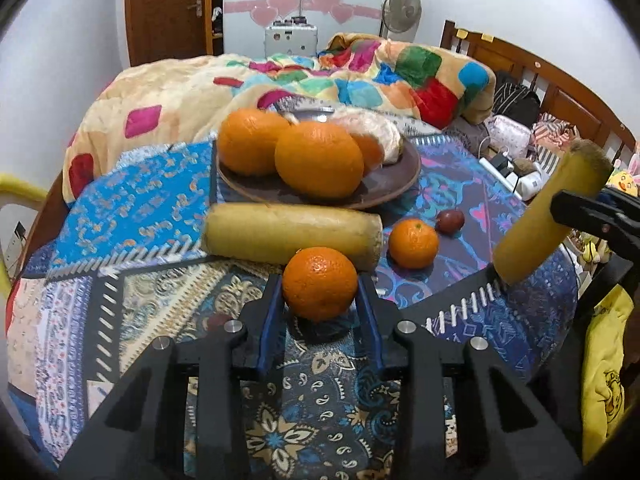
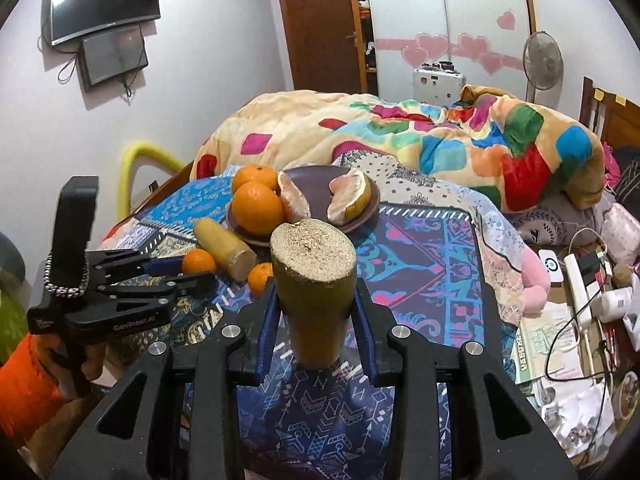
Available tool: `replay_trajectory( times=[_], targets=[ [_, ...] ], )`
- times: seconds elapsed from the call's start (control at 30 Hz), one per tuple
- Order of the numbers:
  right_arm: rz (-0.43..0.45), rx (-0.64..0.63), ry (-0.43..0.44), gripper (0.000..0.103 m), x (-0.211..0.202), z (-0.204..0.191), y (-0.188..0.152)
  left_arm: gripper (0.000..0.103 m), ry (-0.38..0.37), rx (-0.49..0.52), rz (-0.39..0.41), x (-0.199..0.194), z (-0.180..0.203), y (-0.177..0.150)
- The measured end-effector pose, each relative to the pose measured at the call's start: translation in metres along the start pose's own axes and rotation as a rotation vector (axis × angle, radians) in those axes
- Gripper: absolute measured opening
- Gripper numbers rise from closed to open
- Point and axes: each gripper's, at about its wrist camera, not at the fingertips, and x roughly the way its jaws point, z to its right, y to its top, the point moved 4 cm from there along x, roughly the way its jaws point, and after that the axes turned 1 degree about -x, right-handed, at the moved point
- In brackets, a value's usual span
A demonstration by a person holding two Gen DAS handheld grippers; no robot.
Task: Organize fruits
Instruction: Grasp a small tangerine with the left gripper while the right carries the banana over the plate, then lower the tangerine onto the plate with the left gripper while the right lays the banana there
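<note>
A small orange (image 1: 320, 283) sits on the patterned cloth (image 1: 132, 240) of the bed, in front of the brown plate (image 1: 394, 184), and the left gripper (image 1: 320, 300) has its two blue-lined fingers (image 1: 269, 320) on either side of it. From the left wrist view I cannot quite tell whether the pads press on the peel or stand a hair off it. The gripper angles downward toward the fruit; in the right wrist view its black body reaches in from the left, held by a hand (image 2: 86, 360) in an orange sleeve (image 2: 24, 388).

Just behind the small orange, between it and the plate, a yellow stalk piece (image 1: 292, 236) lies on its side. A second small orange (image 1: 413, 243) rests to the right of the first, with a dark red fruit (image 1: 450, 221) a little beyond it.

The plate carries two large oranges (image 1: 318, 164) at its near left, and peeled pomelo segments (image 2: 348, 196) behind and to the right of them.

To the right of the plate, a second yellow stalk piece (image 2: 314, 280) is clamped in the right gripper (image 2: 316, 312), lifted clear of the cloth. It stands nearly upright between the fingers, its rough cut end facing up, and the gripper tilts downward.

Beyond the plate a colourful blanket (image 1: 360, 76) is heaped on the bed.
</note>
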Motion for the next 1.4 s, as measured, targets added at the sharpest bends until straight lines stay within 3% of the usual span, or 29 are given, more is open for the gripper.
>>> replay_trajectory(
  times=[0.3, 0.5, 0.8, 1.13, 1.4],
  targets=[
    [0.056, -0.010, -0.009, 0.032, -0.005, 0.002, 0.024, 0.036, 0.021, 0.008, 0.112, -0.035, -0.012, 0.038],
    [0.071, -0.041, -0.027, 0.032, 0.000, 0.002, 0.043, 0.036, 0.037, 0.021, 0.142, -0.033, -0.017, 0.061],
    [0.065, -0.073, -0.037, 0.032, 0.026, 0.006, 0.067, 0.036, 0.048, 0.049, 0.131, -0.006, -0.019, 0.085],
    [-0.036, -0.099, -0.007, 0.032, 0.079, 0.007, 0.077, 0.036, 0.047, 0.081, 0.098, 0.026, -0.021, 0.106],
    [-0.052, -0.093, -0.003, 0.032, 0.108, 0.005, 0.090, 0.036, 0.044, 0.104, 0.079, 0.044, -0.018, 0.110]
  ],
)
